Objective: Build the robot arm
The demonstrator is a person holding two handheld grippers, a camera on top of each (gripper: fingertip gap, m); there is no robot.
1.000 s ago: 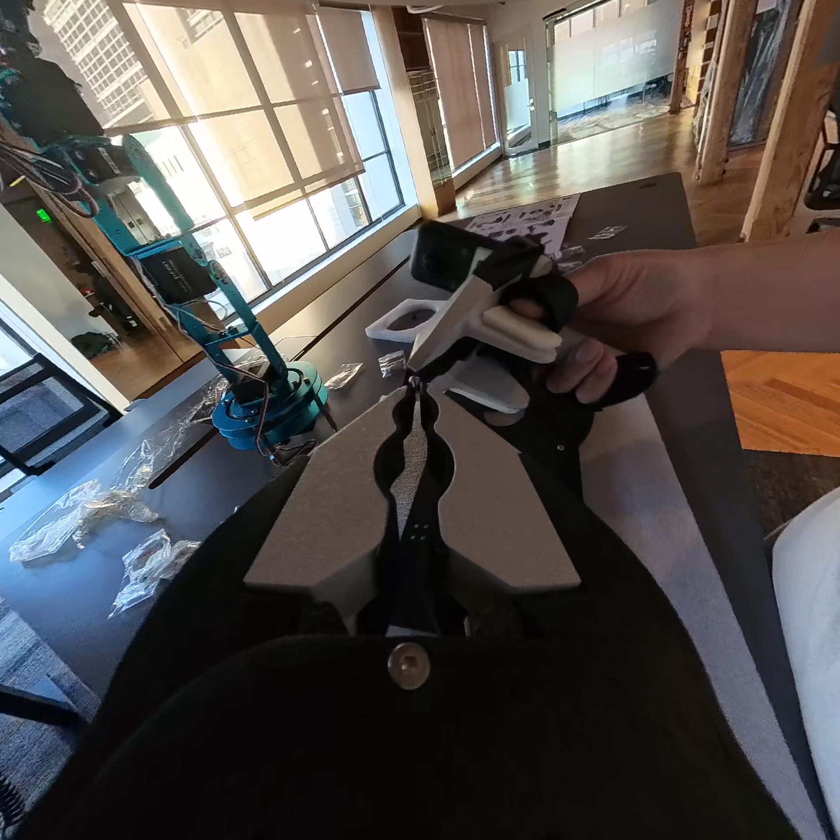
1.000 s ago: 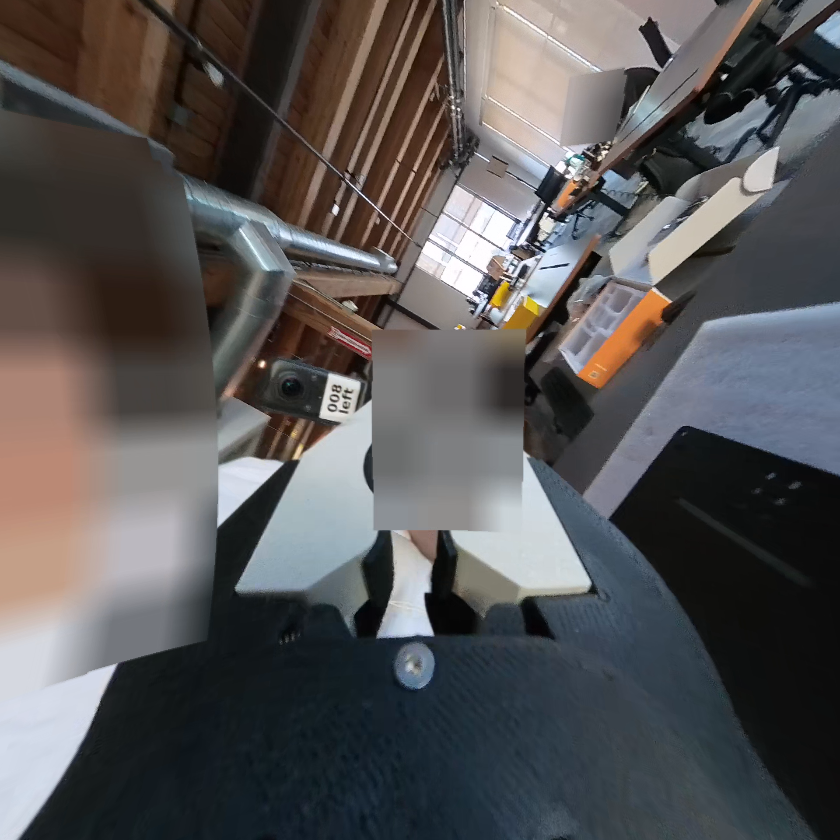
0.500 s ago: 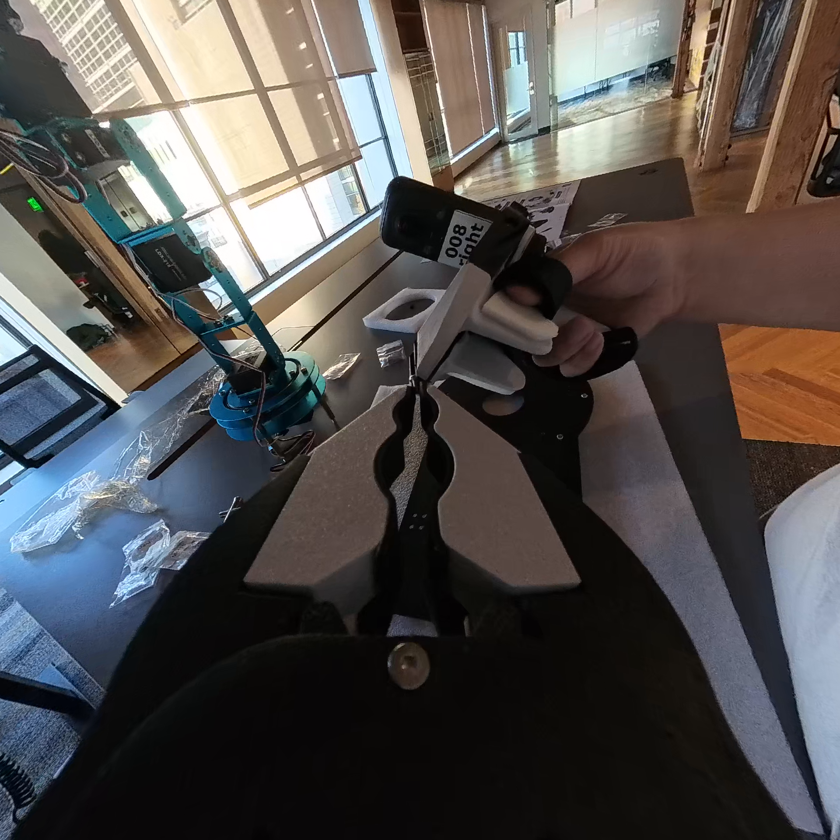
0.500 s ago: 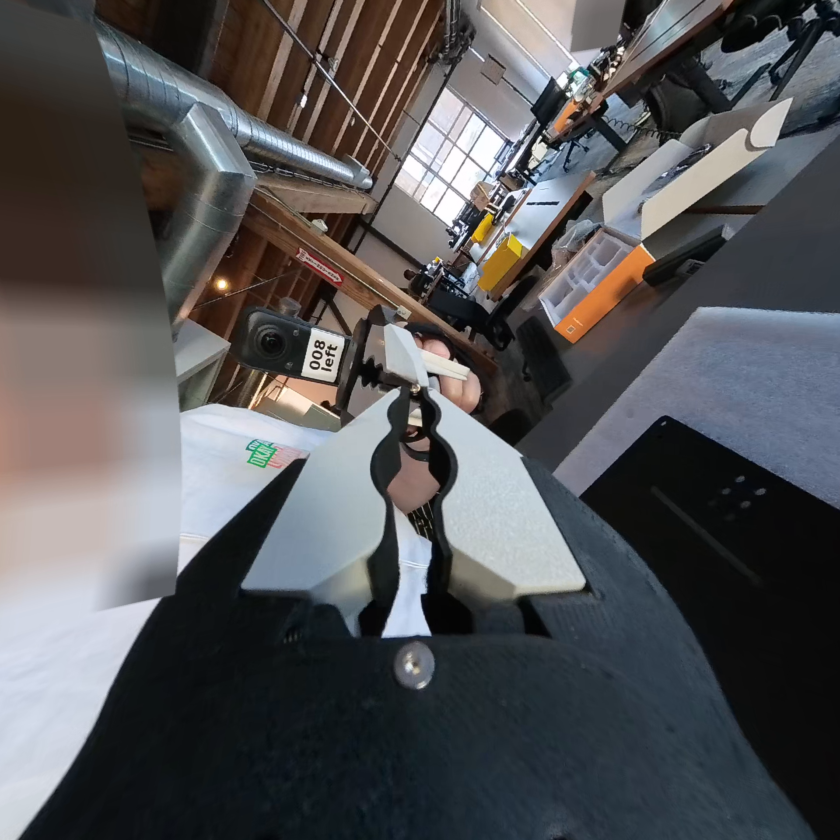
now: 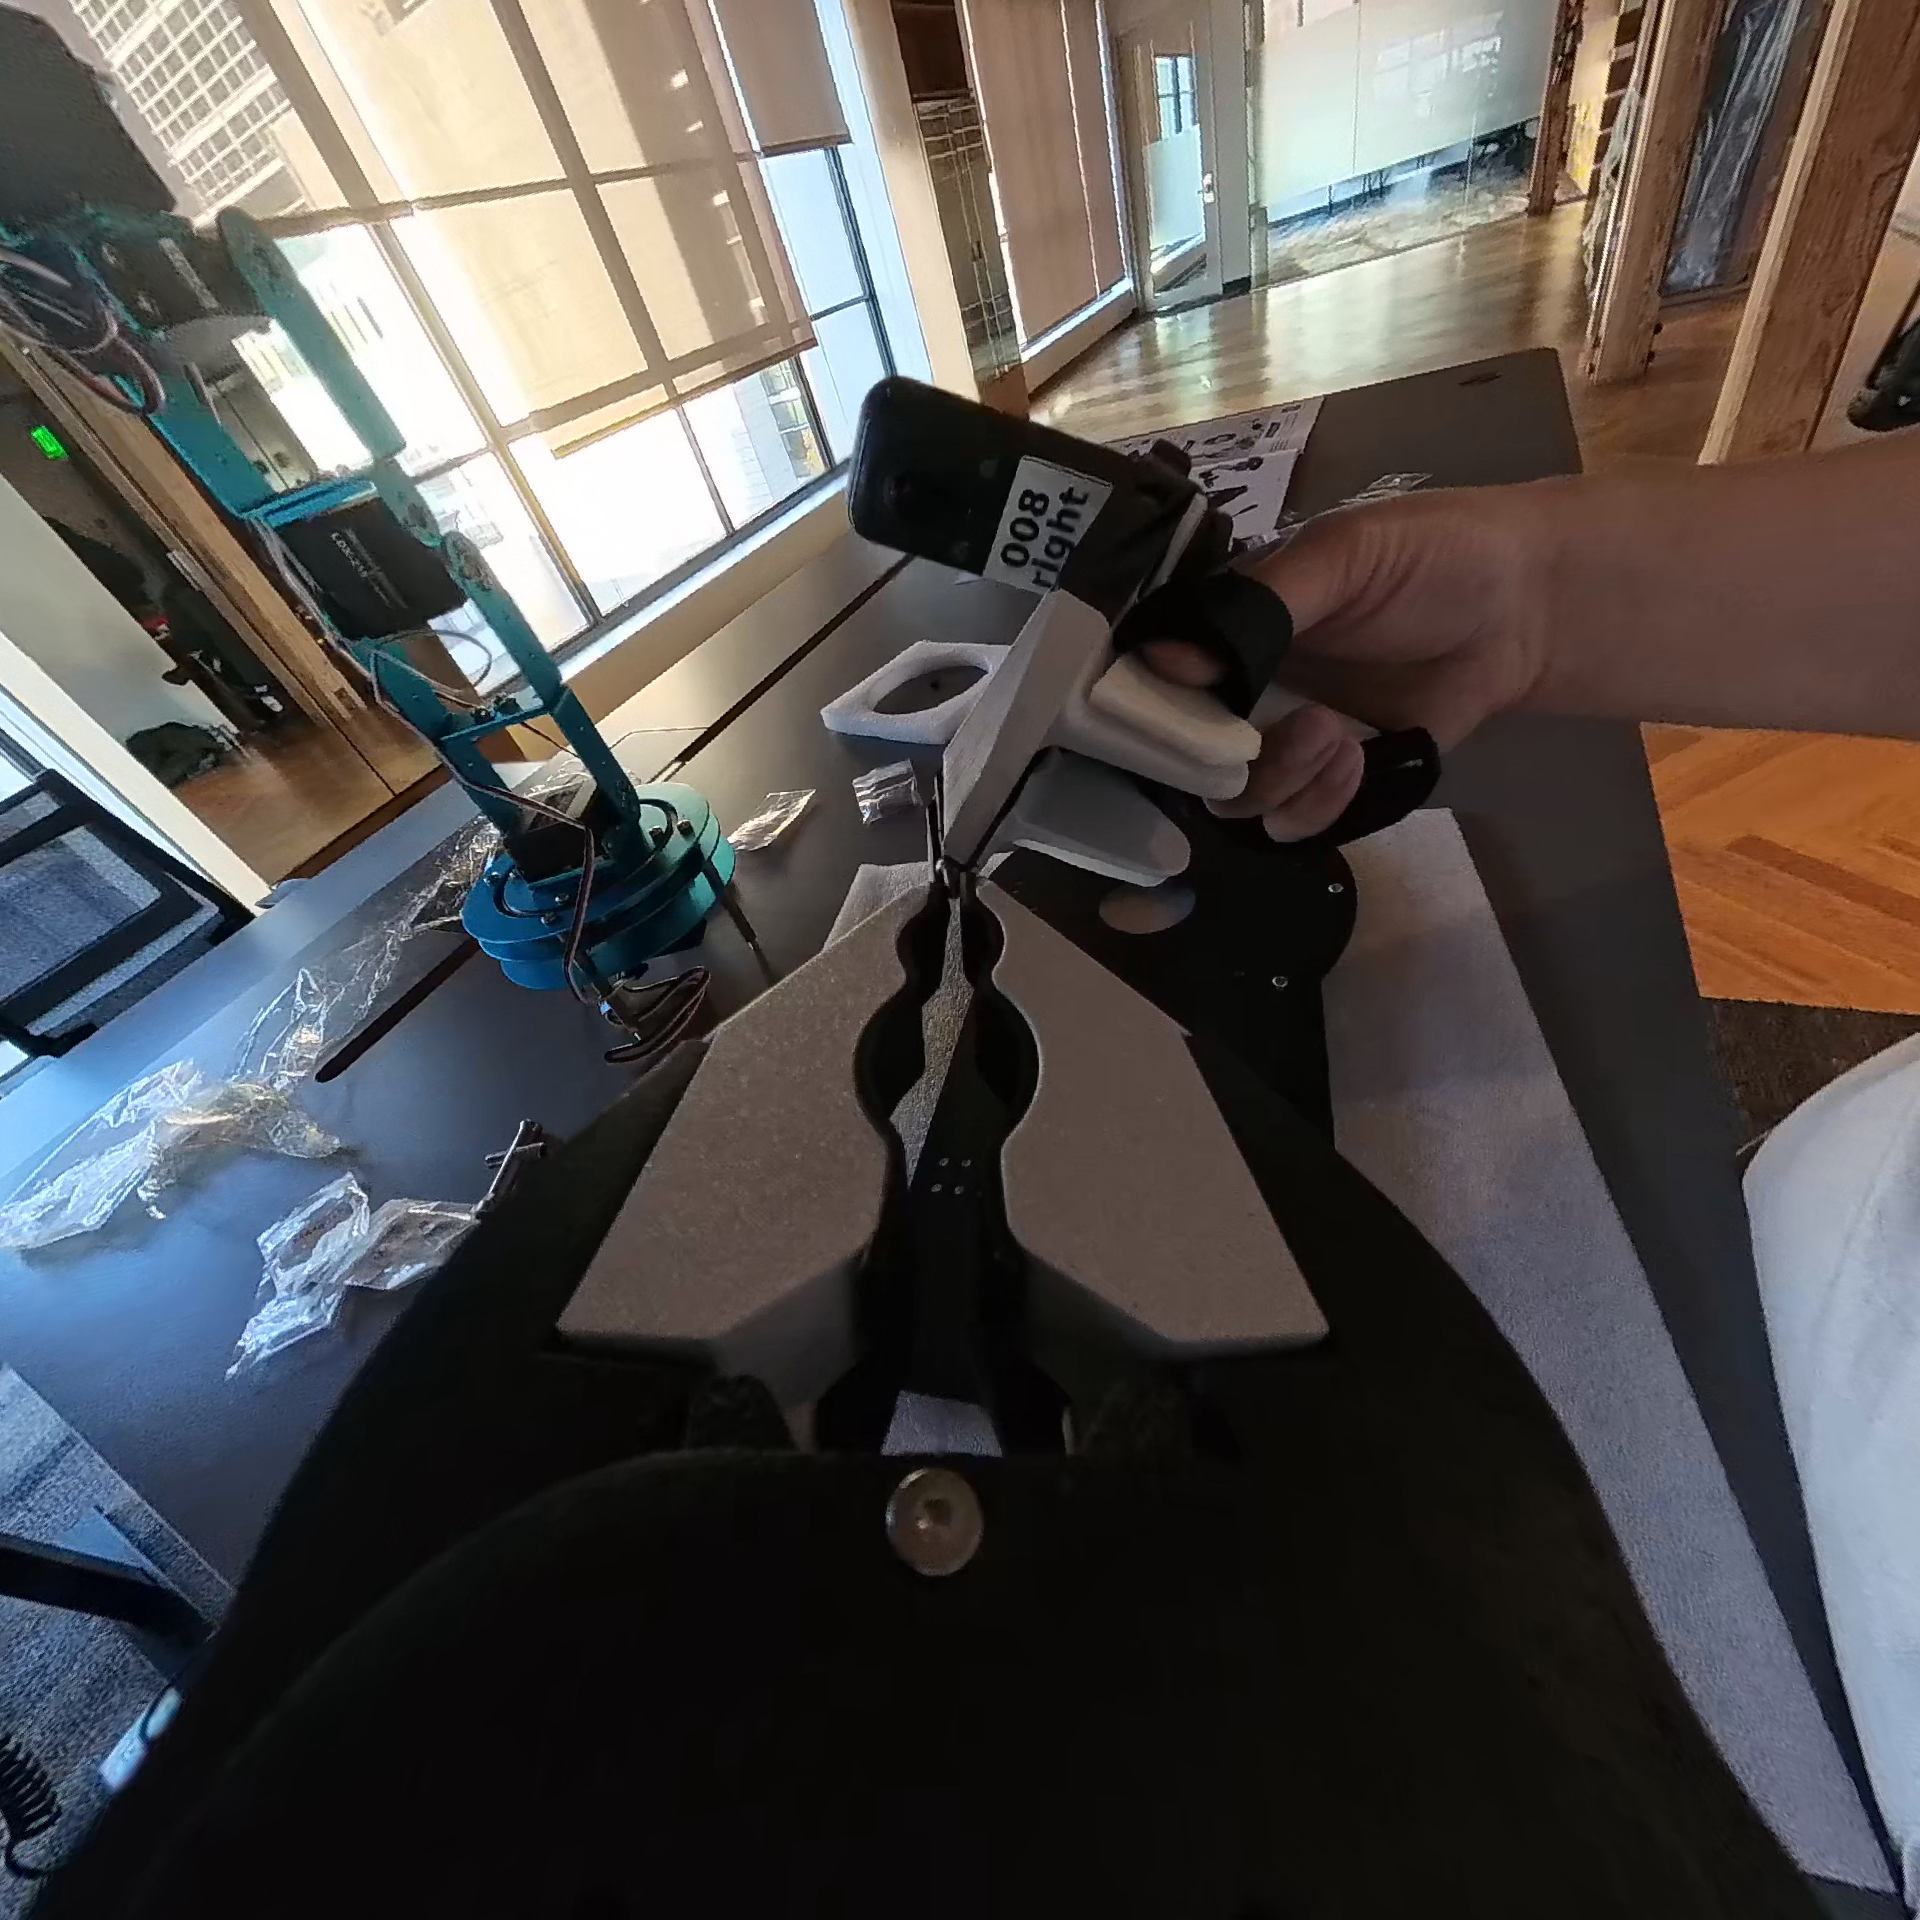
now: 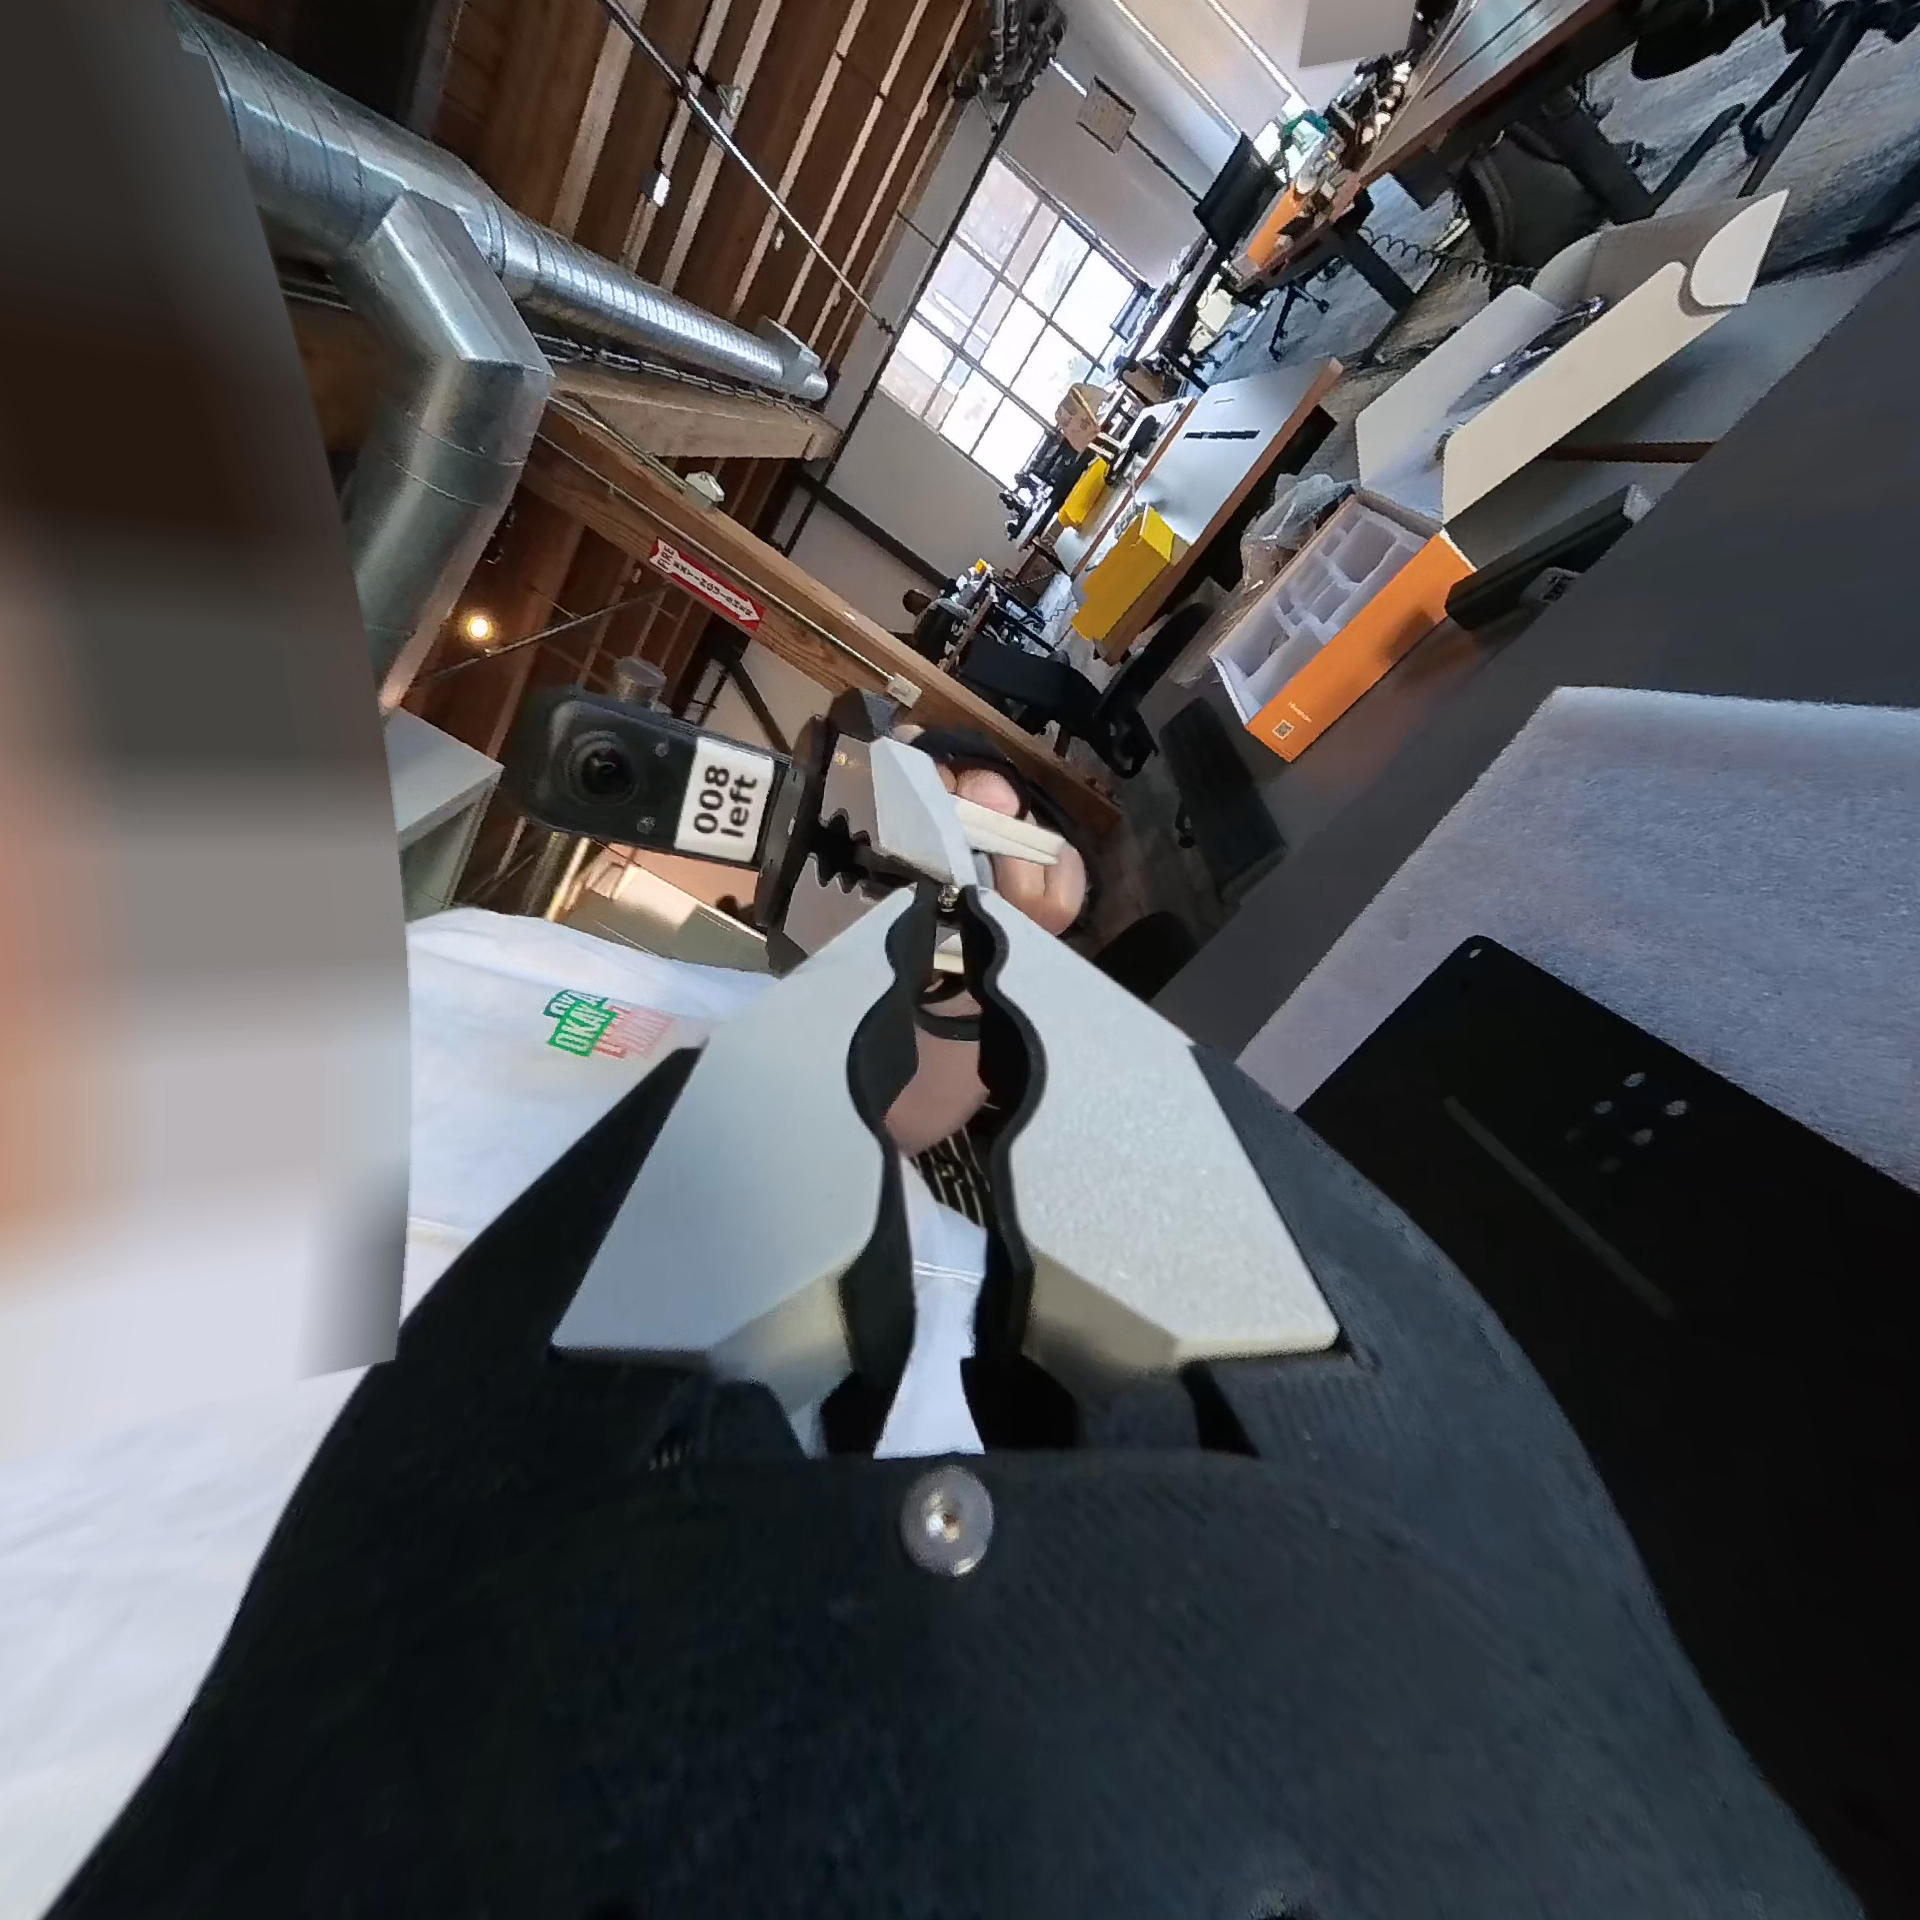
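Note:
My left gripper point(image 5: 951, 883) is shut, its grey fingers meeting at the tips above a grey foam mat point(image 5: 1455, 1195). My right gripper point(image 5: 943, 854), held by a hand point(image 5: 1392, 623), comes down tip to tip against it. In the right wrist view my right gripper point(image 6: 940, 914) is shut too, and the left gripper point(image 6: 935, 878) meets it head on. A small metal screw point(image 6: 948, 896) sits pinched where the tips meet; it shows as a dark speck in the left wrist view point(image 5: 941, 869). I cannot tell which gripper carries it.
A black plate point(image 5: 1268, 935) lies on the mat, also in the right wrist view point(image 6: 1662, 1195). A teal robot arm point(image 5: 603, 862), plastic bags point(image 5: 312, 1247), a white foam piece point(image 5: 894, 696) and a printed sheet point(image 5: 1247, 447) are on the dark table. An orange box point(image 6: 1351, 634) stands beyond.
Both grippers stayed shut and tip to tip. The right gripper tilted up so its camera body shows more, and the left gripper came clearly into the right wrist view.

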